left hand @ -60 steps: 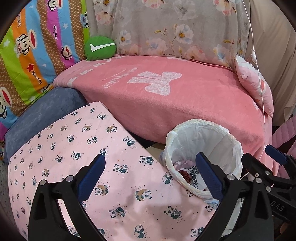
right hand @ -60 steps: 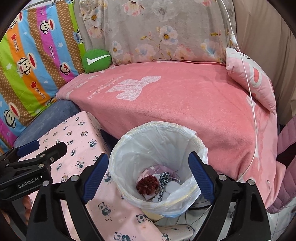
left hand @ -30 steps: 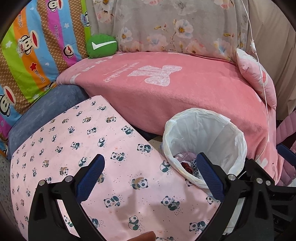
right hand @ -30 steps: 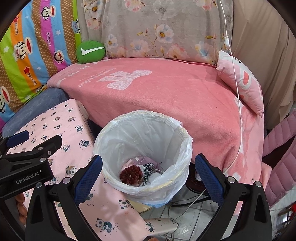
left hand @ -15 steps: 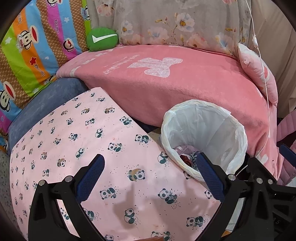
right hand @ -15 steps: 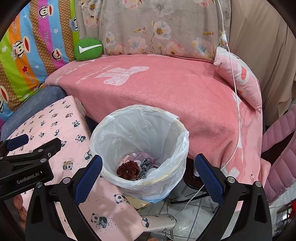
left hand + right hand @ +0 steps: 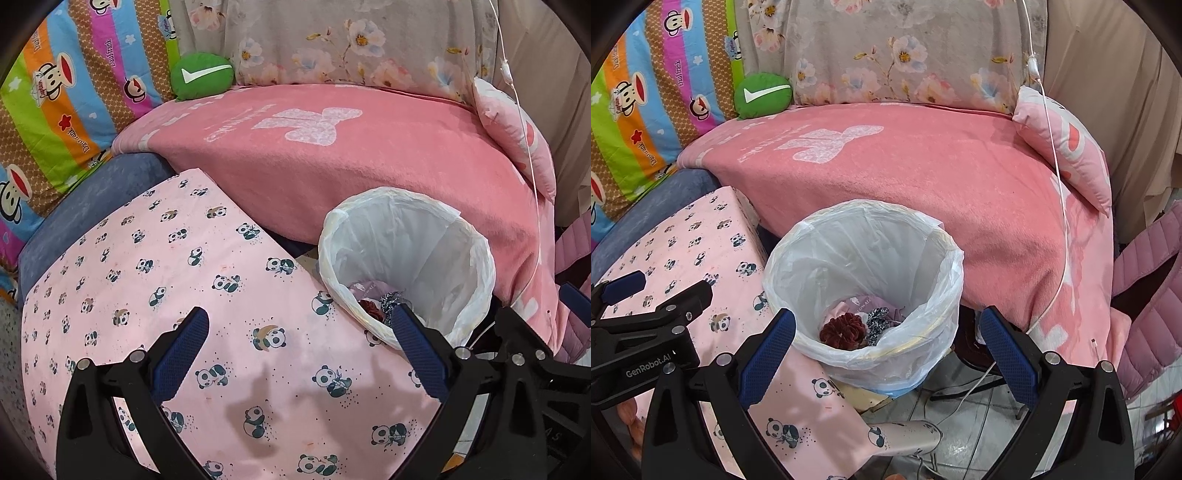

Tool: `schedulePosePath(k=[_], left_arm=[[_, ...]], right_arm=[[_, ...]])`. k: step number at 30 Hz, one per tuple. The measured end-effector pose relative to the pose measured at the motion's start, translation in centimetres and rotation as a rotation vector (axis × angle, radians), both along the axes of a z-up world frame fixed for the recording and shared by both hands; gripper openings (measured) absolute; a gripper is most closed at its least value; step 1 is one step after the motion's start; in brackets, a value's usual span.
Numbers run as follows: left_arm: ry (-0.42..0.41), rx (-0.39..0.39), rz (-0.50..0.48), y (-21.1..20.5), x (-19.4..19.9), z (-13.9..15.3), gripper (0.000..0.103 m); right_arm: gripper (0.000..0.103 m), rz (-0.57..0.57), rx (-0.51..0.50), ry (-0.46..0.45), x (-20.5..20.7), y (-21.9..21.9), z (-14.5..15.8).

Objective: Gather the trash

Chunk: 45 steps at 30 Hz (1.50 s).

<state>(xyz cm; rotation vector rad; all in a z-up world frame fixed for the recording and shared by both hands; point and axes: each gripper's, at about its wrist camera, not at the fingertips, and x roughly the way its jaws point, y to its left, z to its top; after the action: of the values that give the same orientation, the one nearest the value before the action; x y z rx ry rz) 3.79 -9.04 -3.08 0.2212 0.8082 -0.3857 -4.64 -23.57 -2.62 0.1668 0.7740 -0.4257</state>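
Note:
A waste bin lined with a white plastic bag (image 7: 864, 258) stands on the floor between the pink panda-print table (image 7: 683, 251) and the pink sofa. Inside it lie a dark red scrunchie (image 7: 844, 330), a black-and-white patterned piece (image 7: 877, 319) and pale pink wrappers. My right gripper (image 7: 886, 347) is open and empty, hovering just in front of and above the bin. My left gripper (image 7: 301, 347) is open and empty above the panda table (image 7: 166, 258); the bin (image 7: 406, 258) shows to its right. The left gripper's body (image 7: 642, 332) shows at the left of the right wrist view.
A pink blanket (image 7: 905, 173) covers the sofa behind the bin, with a green round cushion (image 7: 762, 94), a pink pillow (image 7: 1067, 144) and a hanging white cable (image 7: 1052, 147). A metal table leg (image 7: 905, 437) and cables lie on the tiled floor. A pink quilted jacket (image 7: 1152, 291) is at right.
Both grippers have drawn back and up from the bin, so it sits farther and higher in view. Both stayed open and empty.

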Motion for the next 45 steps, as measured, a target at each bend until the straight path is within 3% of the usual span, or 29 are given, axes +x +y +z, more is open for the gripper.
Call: schedulePosePath(k=[45], left_arm=[[0.009,0.013,-0.024,-0.4,-0.4,-0.3,0.095]], right_arm=[[0.099,-0.018,0.002,0.007,-0.5,-1.2,-0.8]])
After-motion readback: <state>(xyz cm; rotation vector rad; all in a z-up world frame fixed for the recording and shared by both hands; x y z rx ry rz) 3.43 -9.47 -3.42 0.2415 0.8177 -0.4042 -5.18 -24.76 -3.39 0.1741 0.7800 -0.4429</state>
